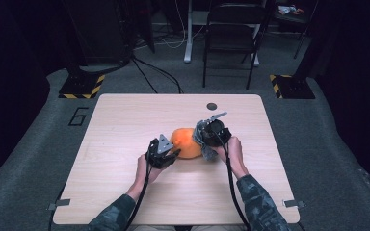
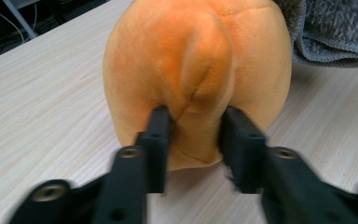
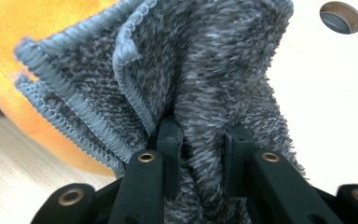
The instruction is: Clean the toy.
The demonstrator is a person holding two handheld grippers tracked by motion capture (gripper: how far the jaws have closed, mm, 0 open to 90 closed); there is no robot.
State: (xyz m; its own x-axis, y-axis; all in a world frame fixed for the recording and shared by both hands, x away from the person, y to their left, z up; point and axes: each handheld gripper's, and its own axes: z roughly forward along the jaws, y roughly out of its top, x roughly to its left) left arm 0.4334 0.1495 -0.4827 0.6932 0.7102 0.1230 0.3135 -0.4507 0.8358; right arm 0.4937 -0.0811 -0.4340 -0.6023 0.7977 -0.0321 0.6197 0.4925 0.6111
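My left gripper (image 2: 193, 140) has its jaws narrow, pads pinching a raised fold on the near side of the orange plush (image 2: 196, 70); contact looks real on both sides. Right gripper (image 3: 200, 154) also has its jaws narrow, clamped on a bunched fold of grey cloth (image 3: 205, 70), with the stitched hem edges fanning out to the left of the jaws. From above: left gripper (image 1: 165, 153) sits at the plush's (image 1: 185, 143) near-left edge, right gripper (image 1: 211, 136) at its right side, and the cloth (image 1: 202, 136) hangs between that gripper and the plush, touching it. Plush rests on the wooden table (image 1: 125, 125), roughly mid-table. A round hole (image 1: 212, 106) sits in the tabletop on the far side, well apart from the work. Folding chair (image 1: 231, 33) stands past the far edge.
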